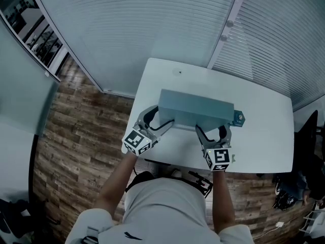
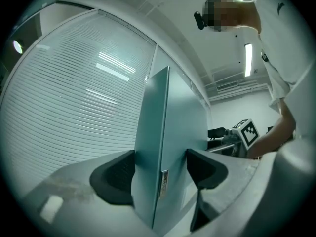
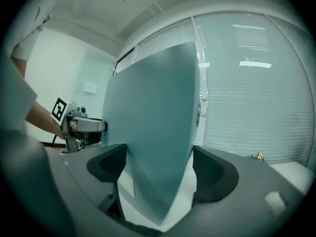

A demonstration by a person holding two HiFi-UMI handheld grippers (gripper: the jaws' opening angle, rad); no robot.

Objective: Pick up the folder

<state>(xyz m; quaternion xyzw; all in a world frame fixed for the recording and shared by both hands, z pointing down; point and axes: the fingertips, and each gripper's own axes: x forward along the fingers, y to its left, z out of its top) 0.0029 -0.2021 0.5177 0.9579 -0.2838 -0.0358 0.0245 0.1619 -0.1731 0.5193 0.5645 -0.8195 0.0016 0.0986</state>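
Clamping the near long side of the grey-blue folder (image 1: pixel 195 111), both claws are clenched on it. The left claw (image 1: pixel 163 122) grips near its left end and the right claw (image 1: pixel 213 131) near its right end, each carried by one of the person's hands in the lower middle of the frame. The folder lies over the centre of the white table (image 1: pixel 264 136), below slatted blinds (image 1: pixel 152 24). In each claw's own view, the folder stands between the two dark pads and touches both.
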